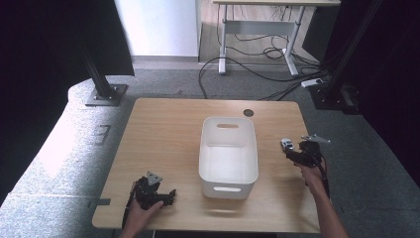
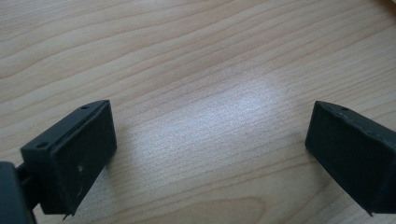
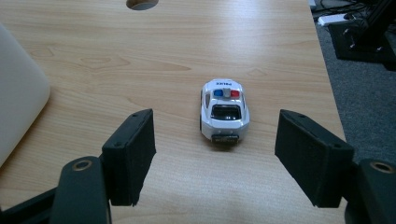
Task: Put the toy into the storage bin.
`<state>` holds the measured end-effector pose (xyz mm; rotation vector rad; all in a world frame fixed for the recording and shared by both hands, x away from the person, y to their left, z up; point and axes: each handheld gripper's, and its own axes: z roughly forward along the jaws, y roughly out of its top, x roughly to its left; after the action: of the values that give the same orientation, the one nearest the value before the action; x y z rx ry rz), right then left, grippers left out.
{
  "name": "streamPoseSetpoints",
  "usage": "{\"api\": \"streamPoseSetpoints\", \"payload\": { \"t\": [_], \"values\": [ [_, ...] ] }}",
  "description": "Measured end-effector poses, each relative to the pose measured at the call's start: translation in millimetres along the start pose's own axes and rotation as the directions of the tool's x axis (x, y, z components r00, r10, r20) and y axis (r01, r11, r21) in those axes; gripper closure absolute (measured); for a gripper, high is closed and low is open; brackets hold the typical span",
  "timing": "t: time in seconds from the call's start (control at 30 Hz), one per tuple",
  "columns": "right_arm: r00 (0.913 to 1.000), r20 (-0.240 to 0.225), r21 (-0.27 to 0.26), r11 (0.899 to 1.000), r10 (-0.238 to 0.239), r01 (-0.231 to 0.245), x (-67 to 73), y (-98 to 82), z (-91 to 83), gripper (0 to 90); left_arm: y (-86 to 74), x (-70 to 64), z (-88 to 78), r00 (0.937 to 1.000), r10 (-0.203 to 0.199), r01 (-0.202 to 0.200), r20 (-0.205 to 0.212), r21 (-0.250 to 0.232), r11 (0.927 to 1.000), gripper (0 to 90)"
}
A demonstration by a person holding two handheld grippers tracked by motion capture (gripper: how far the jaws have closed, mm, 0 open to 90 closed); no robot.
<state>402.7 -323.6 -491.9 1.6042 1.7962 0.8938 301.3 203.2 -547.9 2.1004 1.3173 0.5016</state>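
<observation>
My right gripper [image 3: 215, 154] stands with its jaws spread wide and nothing between the pads. The small white toy police car with blue and red roof lights [image 3: 224, 111] sits on the pale wooden table [image 3: 140, 70] just ahead of the jaw tips, roughly centred between them but not touching either. In the high view the same car [image 1: 287, 144] lies just beyond the right gripper [image 1: 298, 154], with the white rectangular plastic bin with handle cut-outs [image 1: 228, 156] well off to that gripper's left.

My left gripper [image 2: 210, 154] is likewise wide open, holding nothing, with bare tabletop beneath it. In the high view the left gripper [image 1: 157, 194] sits near the front table edge.

Risks, as I judge them:
- The car is on wheels and points away from the jaws. A push from either pad before both close could roll it forward, out of reach.
- The table edge lies near the right jaw. A skewed closure could nudge the car that way.
- A grip on the sloped roof rather than the flanks may slip.
</observation>
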Motion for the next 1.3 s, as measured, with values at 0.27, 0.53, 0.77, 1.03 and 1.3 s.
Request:
{"api": "streamPoseSetpoints", "payload": {
  "t": [0.27,0.53,0.77,1.03,1.3],
  "values": [
    [1.0,0.007,0.017,1.0,-0.003,0.003,5.0,6.6,10.4,29.1,0.0,0.0,0.0,1.0,0.0,0.0,0.0,0.0,1.0,1.9],
    [1.0,0.009,0.037,0.999,0.004,-0.005,3.1,10.2,19.7,28.6,0.0,0.0,0.0,1.0,0.0,0.0,0.0,0.0,1.0,2.0],
    [0.9996,0.014,0.05,0.998,0.026,-0.027,-5.6,9.5,27.7,28.4,0.0,0.0,0.0,1.0,0.0,0.0,0.0,0.0,1.0,1.9],
    [0.9995,0.012,0.068,0.997,0.028,-0.029,-7.6,7.8,37.2,28.4,0.0,0.0,0.0,1.0,0.0,0.0,0.0,0.0,1.0,1.9],
    [0.9997,-0.007,0.082,0.996,0.023,-0.022,-6.9,6.4,44.8,29.0,0.0,0.0,0.0,1.0,0.0,0.0,0.0,0.0,1.0,1.9]
  ]
}}
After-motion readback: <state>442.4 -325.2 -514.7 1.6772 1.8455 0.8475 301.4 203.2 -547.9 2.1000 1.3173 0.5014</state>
